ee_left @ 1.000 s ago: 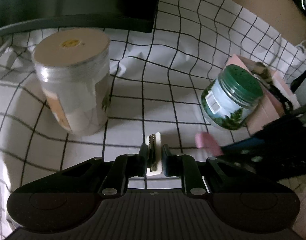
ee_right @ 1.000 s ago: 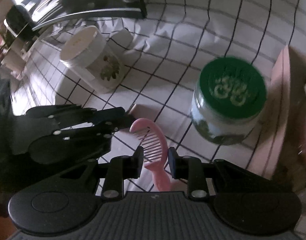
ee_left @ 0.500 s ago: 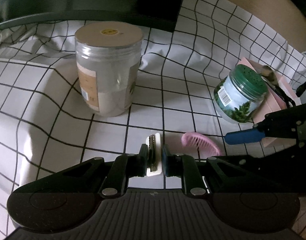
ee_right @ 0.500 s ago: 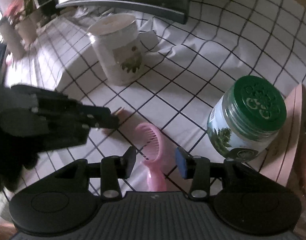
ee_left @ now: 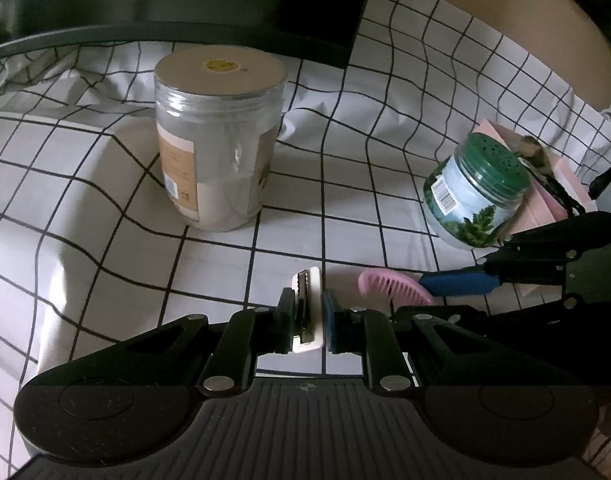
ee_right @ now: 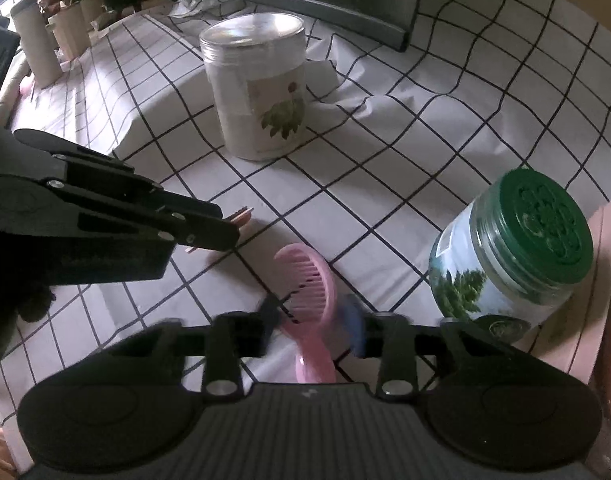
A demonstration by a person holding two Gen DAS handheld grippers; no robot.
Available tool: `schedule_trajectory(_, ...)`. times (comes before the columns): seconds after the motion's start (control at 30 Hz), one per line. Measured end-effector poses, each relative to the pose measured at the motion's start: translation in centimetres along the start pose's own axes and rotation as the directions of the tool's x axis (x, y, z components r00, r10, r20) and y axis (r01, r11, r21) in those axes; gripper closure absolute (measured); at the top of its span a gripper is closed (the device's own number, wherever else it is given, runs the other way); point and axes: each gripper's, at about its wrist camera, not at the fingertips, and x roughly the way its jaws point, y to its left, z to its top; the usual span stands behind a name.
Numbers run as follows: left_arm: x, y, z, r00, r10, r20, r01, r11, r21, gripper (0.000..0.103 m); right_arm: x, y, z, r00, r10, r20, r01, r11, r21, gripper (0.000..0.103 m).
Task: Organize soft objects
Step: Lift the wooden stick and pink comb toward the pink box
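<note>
The left gripper [ee_left: 309, 312] is clamping a white hair clip [ee_left: 307, 308]. The right gripper [ee_right: 309, 320] jaws are closing around the pink comb [ee_right: 311, 292] on the desk [ee_right: 385, 184], pads not yet pressing. Next, likely a firm pinch before lifting.

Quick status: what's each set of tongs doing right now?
Left tongs: shut on the white clip.
Right tongs: closing around the pink comb, grip not yet certain.

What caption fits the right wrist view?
Right gripper closing around a pink comb on a checked cloth, beside a green-lidded jar.

A home table — checked tablecloth [ee_left: 385, 120], toiletry jars [ee_right: 261, 88], potted plants [ee_right: 61, 8] (far corner).
</note>
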Motion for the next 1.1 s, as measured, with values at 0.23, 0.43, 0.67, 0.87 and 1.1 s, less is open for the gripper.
schedule_trajectory(0.23,-4.1,-1.1,1.3,0.994,-0.015,0.109,0.011,0.999,0.04,0.086,-1.9,-0.5,0.6,1.0,0.019,0.022,-0.02,0.997,0.079,0.076)
schedule_trajectory(0.43,-8.9,-3.0,6.7,0.964,0.008,0.265,-0.047,0.989,0.142,0.085,-6.6,-1.3,3.1,0.989,-0.001,0.149,-0.018,0.991,0.13,0.076)
schedule_trajectory(0.67,-10.3,-3.9,12.9,0.94,0.019,0.342,-0.061,0.992,0.113,0.086,-11.8,-4.6,7.0,0.951,-0.094,0.293,0.038,0.981,0.19,0.076)
schedule_trajectory(0.87,-11.8,-7.2,16.1,0.924,0.018,0.382,-0.072,0.989,0.127,0.086,-16.8,-9.7,6.9,0.915,-0.152,0.373,0.037,0.954,0.298,0.076)
schedule_trajectory(1.1,-9.1,-12.8,15.2,0.939,-0.088,0.332,0.028,0.983,0.181,0.086,-22.0,-14.5,3.1,0.872,-0.269,0.41,0.098,0.915,0.392,0.076)
